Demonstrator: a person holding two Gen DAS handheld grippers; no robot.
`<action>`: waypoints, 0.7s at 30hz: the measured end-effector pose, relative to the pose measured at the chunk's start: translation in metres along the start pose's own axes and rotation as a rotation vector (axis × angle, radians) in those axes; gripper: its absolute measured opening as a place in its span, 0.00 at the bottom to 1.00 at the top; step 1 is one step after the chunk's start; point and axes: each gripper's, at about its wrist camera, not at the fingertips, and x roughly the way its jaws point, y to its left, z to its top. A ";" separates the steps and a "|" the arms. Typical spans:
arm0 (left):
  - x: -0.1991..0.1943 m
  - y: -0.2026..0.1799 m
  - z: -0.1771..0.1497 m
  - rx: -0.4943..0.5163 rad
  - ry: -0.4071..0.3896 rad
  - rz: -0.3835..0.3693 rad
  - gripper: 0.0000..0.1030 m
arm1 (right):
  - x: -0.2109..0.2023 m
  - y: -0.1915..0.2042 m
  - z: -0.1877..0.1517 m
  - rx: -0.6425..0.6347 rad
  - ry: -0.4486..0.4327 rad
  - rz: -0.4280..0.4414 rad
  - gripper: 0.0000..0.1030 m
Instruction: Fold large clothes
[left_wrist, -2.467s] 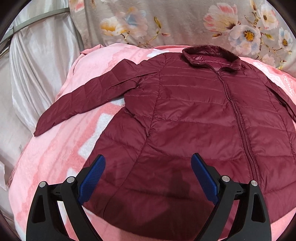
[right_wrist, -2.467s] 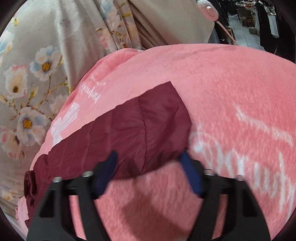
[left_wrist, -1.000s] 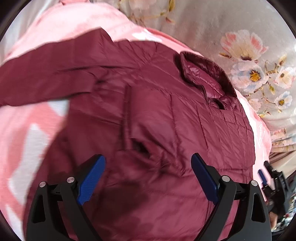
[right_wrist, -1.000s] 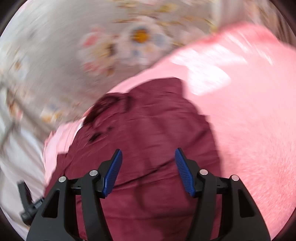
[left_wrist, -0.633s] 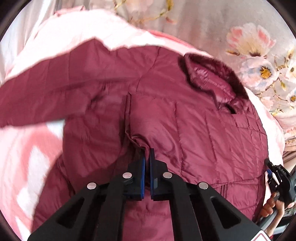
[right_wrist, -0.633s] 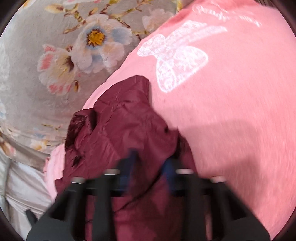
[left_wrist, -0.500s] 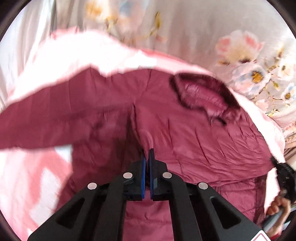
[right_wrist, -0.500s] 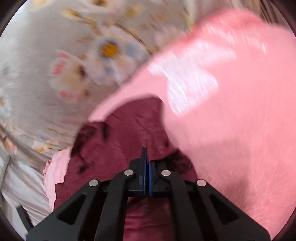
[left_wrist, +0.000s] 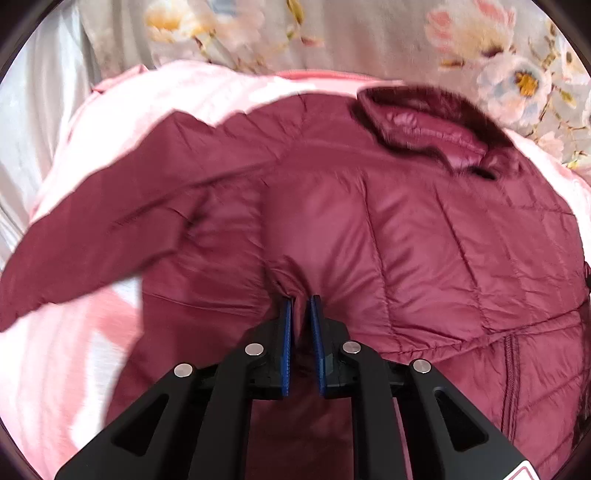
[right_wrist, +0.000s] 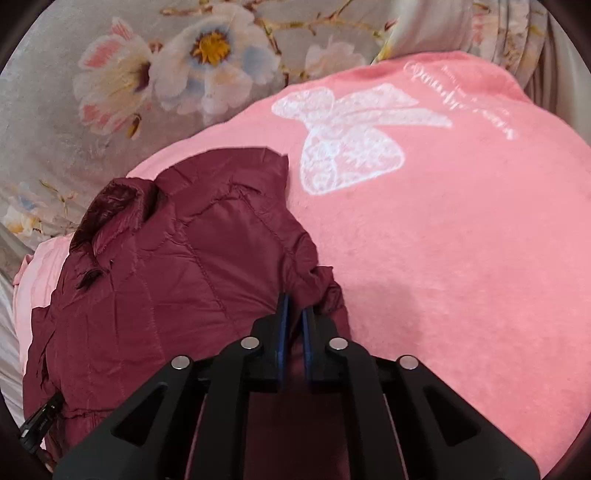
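Note:
A dark red quilted jacket (left_wrist: 406, 229) lies front up on a pink blanket (left_wrist: 55, 350), collar (left_wrist: 424, 118) at the far side. My left gripper (left_wrist: 299, 301) is shut on a pinch of the jacket near the left armpit; the left sleeve (left_wrist: 122, 206) trails out to the left. My right gripper (right_wrist: 293, 306) is shut on the jacket (right_wrist: 177, 273) at its right side, where the fabric bunches up. The right sleeve is hidden. The collar (right_wrist: 114, 203) shows at the left of the right wrist view.
The pink blanket (right_wrist: 461, 240) with a white bow print (right_wrist: 343, 136) covers the surface. A grey floral curtain (right_wrist: 129, 85) hangs behind it. Pale satin fabric (left_wrist: 33, 122) lies at the far left. The left gripper's tip (right_wrist: 40, 421) shows at the right wrist view's lower left.
Both grippers closed on the jacket about half a second ago, at the left armpit and the right side, and have lifted the pinched fabric. The left sleeve has swung slightly.

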 end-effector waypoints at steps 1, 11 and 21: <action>-0.012 0.005 0.003 0.005 -0.028 0.013 0.15 | -0.011 0.007 0.001 -0.031 -0.029 -0.014 0.10; -0.047 -0.040 0.046 0.025 -0.132 -0.076 0.40 | -0.018 0.132 -0.021 -0.336 -0.055 0.123 0.22; 0.028 -0.080 0.010 0.066 -0.039 -0.053 0.41 | 0.042 0.144 -0.067 -0.393 0.074 0.085 0.22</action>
